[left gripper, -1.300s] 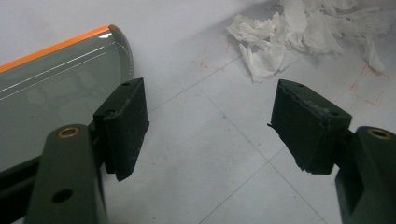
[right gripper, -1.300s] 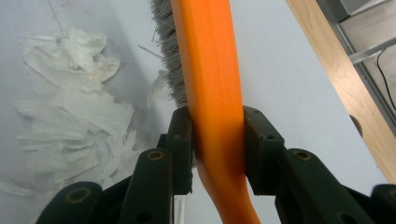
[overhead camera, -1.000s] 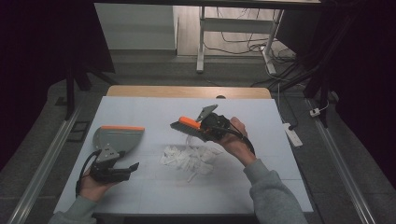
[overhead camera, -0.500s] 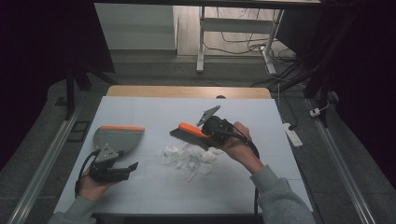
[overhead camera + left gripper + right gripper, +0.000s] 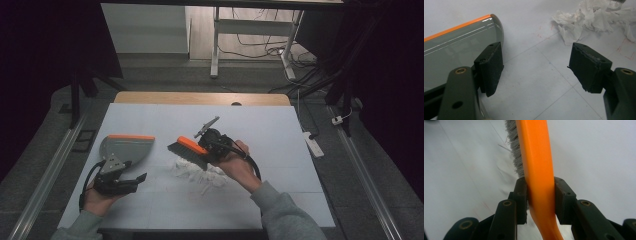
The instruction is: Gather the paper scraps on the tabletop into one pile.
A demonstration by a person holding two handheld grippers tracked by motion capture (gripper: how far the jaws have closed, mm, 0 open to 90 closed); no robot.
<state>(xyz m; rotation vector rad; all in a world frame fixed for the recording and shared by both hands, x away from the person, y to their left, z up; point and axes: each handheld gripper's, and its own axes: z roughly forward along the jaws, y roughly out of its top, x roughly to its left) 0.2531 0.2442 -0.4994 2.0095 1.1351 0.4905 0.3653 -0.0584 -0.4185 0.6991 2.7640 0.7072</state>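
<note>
Shifted toward the paper scraps (image 5: pixel 197 172), the brush (image 5: pixel 190 148) was clamped in the right tool (image 5: pixel 212 147); the unclenched left tool (image 5: pixel 131 181) left the dustpan (image 5: pixel 126 149) unsteadied, so scraps could be scattered.

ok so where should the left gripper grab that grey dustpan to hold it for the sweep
Probably the rear edge of the dustpan, opposite its orange lip. That lip faces away from the person, and the pan lies flat beside the open left gripper, so coming in low from the person's side lets the jaws pinch the thin back wall. I can't make out a handle. The paper scraps lie to its right.
</note>
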